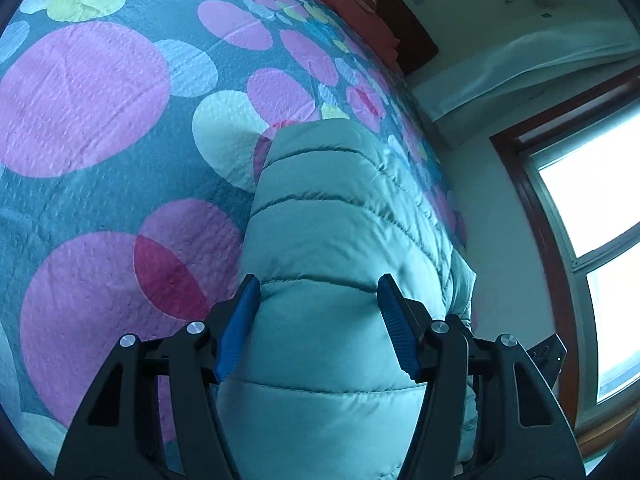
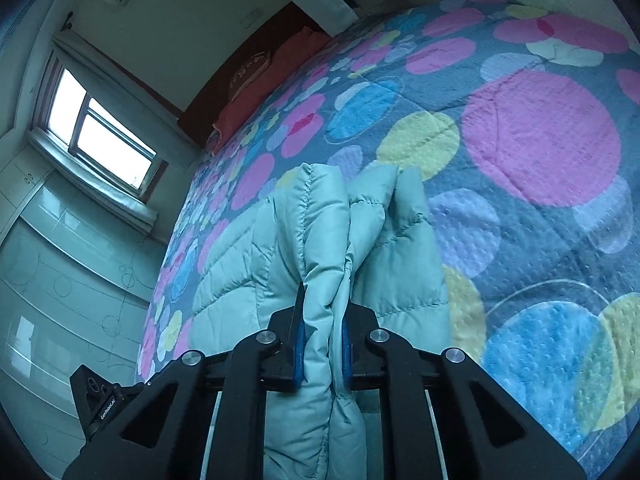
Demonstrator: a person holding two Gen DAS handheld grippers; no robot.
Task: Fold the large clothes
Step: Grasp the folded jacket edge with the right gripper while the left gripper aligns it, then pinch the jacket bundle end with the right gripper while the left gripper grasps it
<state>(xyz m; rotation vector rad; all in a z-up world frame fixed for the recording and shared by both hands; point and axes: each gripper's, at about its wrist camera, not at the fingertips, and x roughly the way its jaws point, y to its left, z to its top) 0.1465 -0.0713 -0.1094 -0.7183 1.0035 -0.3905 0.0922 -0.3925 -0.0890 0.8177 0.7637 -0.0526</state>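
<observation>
A light teal quilted puffer jacket point(image 1: 340, 208) lies on a bed with a dotted blue quilt point(image 1: 100, 120). In the left wrist view my left gripper point(image 1: 318, 300) is open, its blue pads point(image 1: 240, 324) straddling a puffy part of the jacket without pinching it. In the right wrist view my right gripper point(image 2: 322, 340) is shut on a bunched fold of the jacket point(image 2: 320, 248), which stands up between the fingers. The rest of the jacket spreads to the left over the quilt point(image 2: 540, 152).
A red pillow point(image 1: 352, 4) and dark headboard point(image 1: 416, 40) are at the bed's far end. A window point(image 1: 592, 208) with a brown frame is beside the bed. A glass-fronted wardrobe point(image 2: 60, 260) stands on the left in the right wrist view.
</observation>
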